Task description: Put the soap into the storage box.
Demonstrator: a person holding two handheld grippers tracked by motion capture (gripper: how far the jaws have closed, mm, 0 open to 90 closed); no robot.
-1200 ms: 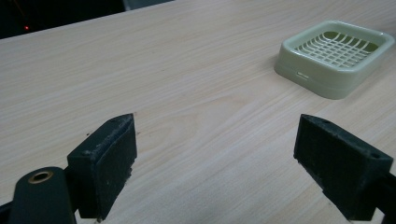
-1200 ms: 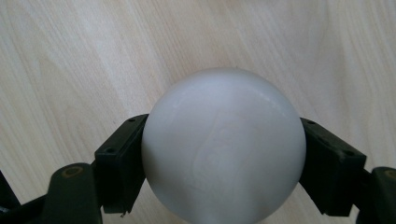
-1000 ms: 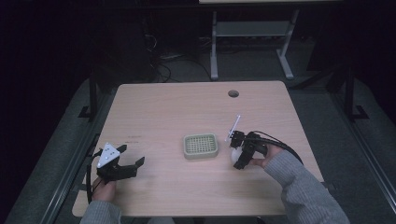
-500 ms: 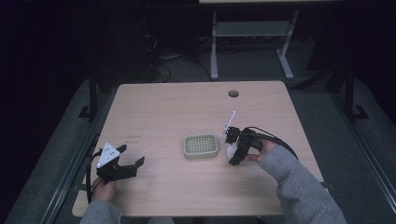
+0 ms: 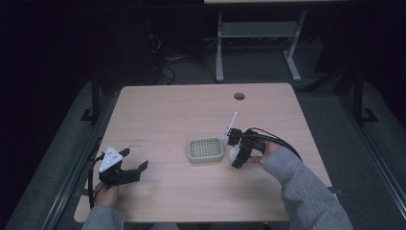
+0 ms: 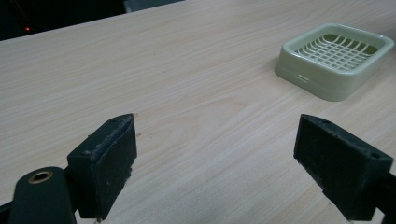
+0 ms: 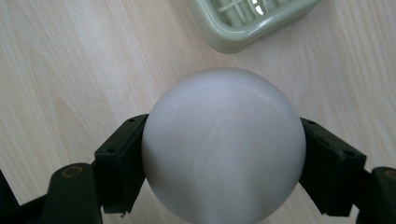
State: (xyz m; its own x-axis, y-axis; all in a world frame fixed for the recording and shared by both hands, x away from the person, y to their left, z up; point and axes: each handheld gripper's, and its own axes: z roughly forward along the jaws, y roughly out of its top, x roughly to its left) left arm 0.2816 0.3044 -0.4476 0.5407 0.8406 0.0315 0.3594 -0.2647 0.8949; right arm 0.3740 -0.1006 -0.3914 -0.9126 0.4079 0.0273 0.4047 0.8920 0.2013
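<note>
My left tongs (image 5: 136, 167) rest near the left front corner of the desk (image 5: 182, 105), jaws spread wide with nothing between them; in the left gripper view there is bare wood grain between the two black pads (image 6: 109, 158), and I judge I am keeping that hand parked out of the way, since the work in hand needs only one grip. Toward the middle of the desk sits the pale green basket tray (image 5: 206, 149), a shallow square dish with a gridded bottom, lying flat and open side up, which makes it a ready place to set something round so it will not roll off. Just to the right of it, my right tongs (image 5: 234, 154) are clenched on the white ball (image 7: 223, 144), one pad pressed against each side at its widest part; that hold across the middle looks chosen so the smooth sphere cannot squirt out. In the right gripper view the ball hangs close to the tray's rounded corner (image 7: 233, 42), beside it and not yet over the grid. A faint raised mark shows on the ball's surface, too blurred for me to read, and I see no other label or writing on the tray or the desk.
</note>
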